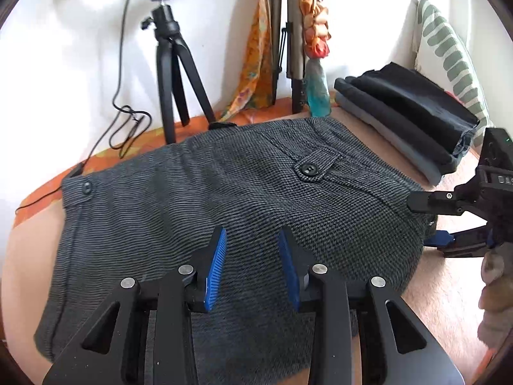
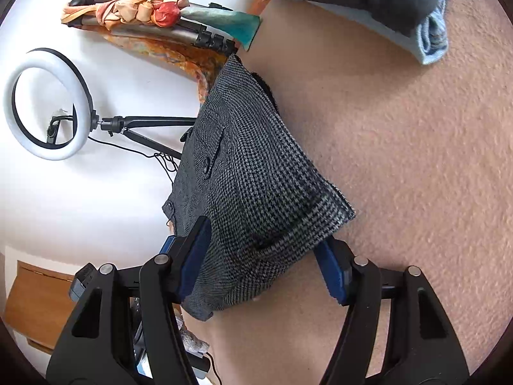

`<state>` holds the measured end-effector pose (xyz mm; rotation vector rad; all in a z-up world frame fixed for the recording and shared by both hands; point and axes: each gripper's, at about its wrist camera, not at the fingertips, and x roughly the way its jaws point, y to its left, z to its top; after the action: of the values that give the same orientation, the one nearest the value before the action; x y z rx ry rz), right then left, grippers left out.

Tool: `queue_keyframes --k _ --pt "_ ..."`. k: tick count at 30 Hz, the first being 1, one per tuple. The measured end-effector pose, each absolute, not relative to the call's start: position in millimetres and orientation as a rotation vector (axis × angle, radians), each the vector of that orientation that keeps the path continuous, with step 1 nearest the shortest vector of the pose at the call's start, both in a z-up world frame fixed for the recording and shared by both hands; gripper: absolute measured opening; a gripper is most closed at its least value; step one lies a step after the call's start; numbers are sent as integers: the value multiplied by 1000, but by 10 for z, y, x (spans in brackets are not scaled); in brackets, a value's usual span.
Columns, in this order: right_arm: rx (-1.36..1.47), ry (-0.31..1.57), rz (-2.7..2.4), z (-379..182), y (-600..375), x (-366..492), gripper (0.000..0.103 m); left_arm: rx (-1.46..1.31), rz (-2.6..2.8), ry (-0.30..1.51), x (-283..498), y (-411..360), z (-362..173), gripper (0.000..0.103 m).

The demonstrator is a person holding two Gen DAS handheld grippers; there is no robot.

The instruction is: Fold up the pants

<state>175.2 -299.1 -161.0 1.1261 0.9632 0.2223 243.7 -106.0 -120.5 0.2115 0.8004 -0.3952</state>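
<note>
Pants (image 1: 224, 199) laid flat on carpet (image 2: 416, 160), long axis left to right. Left gripper (image 1: 253, 266) above near middle, jaws wide, empty. Right gripper (image 2: 263, 266) straddling right end (nearer that edge), jaws wide, fabric between, not pinched.

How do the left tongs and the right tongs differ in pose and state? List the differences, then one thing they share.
1. The left tongs are open above the grey pants, gripping nothing; the right tongs are open around the pants' edge.
2. The left tongs are near the pants' middle; the right tongs are at their side.
Shared: black arms, blue pads.
</note>
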Motion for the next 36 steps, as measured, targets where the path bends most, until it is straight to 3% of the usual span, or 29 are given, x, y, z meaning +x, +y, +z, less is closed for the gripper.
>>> queue_keyframes --k 2,4,7,15,21,27,31,35,36 --pt "1094 952 203 -1587 -2948 1801 65 235 -373 825 2477 -1113 -1292 32" --pt "1040 949 181 -1556 -2928 1831 44 230 -364 868 2541 -1129 -1419 32" --pt "990 937 175 -1482 -2885 1828 35 197 -378 859 2535 -1096 -1446 32" --pt "862 897 169 -1208 -2816 1776 26 183 -307 814 2398 -717 -1254 33" --pt "919 896 176 -1290 -2859 1757 28 232 -288 875 2329 -575 -1403 33" --pt "1016 944 114 -1523 -2882 1626 54 193 -296 885 2324 -482 -1382 33" --pt "1072 897 127 -1558 -2902 1584 59 166 -297 882 2324 -430 -1326 33" --pt "1066 880 112 -1537 -2959 1718 58 154 -285 869 2279 -351 -1253 33" --pt "1058 887 110 -1534 -2960 1753 45 150 -285 866 2271 -326 -1239 33"
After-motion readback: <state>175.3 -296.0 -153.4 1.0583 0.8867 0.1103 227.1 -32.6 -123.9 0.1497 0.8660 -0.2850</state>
